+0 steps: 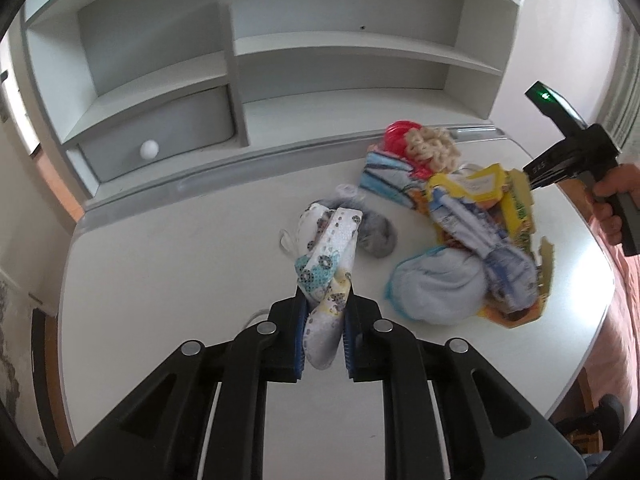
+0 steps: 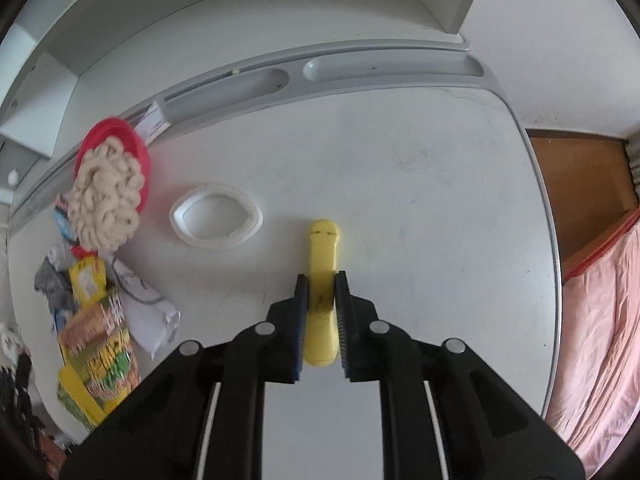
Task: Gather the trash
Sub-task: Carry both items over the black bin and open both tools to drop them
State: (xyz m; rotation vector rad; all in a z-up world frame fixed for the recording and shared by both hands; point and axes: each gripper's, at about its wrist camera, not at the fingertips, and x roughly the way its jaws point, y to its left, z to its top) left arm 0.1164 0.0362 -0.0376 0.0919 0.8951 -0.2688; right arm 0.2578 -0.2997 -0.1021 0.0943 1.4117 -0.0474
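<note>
My left gripper (image 1: 325, 294) is shut on a crumpled white patterned wrapper (image 1: 326, 256) and holds it above the white desk (image 1: 180, 272). A grey crumpled wad (image 1: 376, 234) lies just behind it. A trash pile lies to the right: a light blue bag (image 1: 436, 284), yellow packaging (image 1: 516, 208), a red lid (image 1: 398, 140) and beige curly noodles (image 1: 432, 148). My right gripper (image 2: 321, 284) is shut on a long yellow plastic piece (image 2: 322, 280) over the desk (image 2: 440, 200). The right gripper's body shows in the left wrist view (image 1: 568, 156).
A white ring-shaped lid (image 2: 216, 220) lies left of the yellow piece. The pile shows at the left of the right wrist view: red lid with noodles (image 2: 108, 192), yellow packaging (image 2: 96, 344). A grey pen tray (image 2: 392, 68) and shelves (image 1: 280, 60) run along the back. Pink bedding (image 2: 600, 320) lies right.
</note>
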